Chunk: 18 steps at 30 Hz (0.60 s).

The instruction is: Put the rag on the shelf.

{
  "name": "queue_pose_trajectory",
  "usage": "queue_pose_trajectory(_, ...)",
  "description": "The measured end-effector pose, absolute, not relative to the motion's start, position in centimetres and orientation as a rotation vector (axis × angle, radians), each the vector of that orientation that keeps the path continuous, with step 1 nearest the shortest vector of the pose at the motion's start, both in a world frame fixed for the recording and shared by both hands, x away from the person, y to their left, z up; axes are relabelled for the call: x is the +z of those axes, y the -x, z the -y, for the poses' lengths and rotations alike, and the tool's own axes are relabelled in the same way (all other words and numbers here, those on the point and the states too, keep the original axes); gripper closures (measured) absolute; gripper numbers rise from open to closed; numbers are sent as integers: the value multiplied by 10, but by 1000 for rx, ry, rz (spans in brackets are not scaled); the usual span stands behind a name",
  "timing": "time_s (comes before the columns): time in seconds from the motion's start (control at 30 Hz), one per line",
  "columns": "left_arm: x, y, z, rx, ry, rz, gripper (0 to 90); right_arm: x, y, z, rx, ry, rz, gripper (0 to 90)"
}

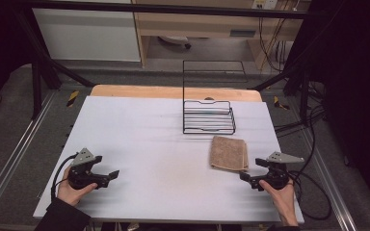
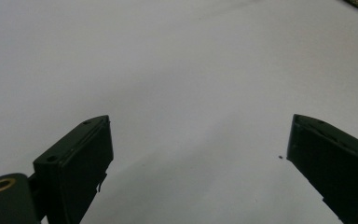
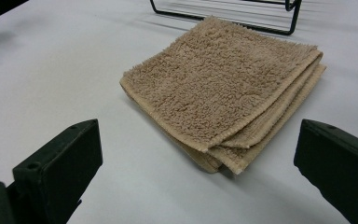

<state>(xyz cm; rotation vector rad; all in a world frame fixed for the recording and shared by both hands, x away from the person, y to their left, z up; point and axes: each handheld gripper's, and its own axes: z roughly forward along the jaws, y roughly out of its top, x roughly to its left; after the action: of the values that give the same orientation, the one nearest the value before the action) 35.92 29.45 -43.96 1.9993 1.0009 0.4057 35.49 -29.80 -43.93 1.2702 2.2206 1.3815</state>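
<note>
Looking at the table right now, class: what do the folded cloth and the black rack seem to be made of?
Folded cloth: tan terry-type fabric, probably cotton; looped, fuzzy pile and stitched edges show in the right gripper view.
Black rack: thin wire, likely metal with a dark coating; slim parallel bars and bent corners suggest it.

The towel is plain beige with a fluffy texture. The wire rack is black. The table is plain white. Both tools, left and right, are black.
</note>
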Motion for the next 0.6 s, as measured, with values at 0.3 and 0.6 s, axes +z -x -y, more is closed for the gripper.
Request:
queue_pose_trajectory(0.3,-440,-358,-295,407,-1996,-999,66,-439,-355,296,1375,-1265,-2224,15)
queue_pose_trajectory(0.6,-440,-359,-296,407,-1997,-1002,64,-438,-356,286,1346,-1233,-2241,27)
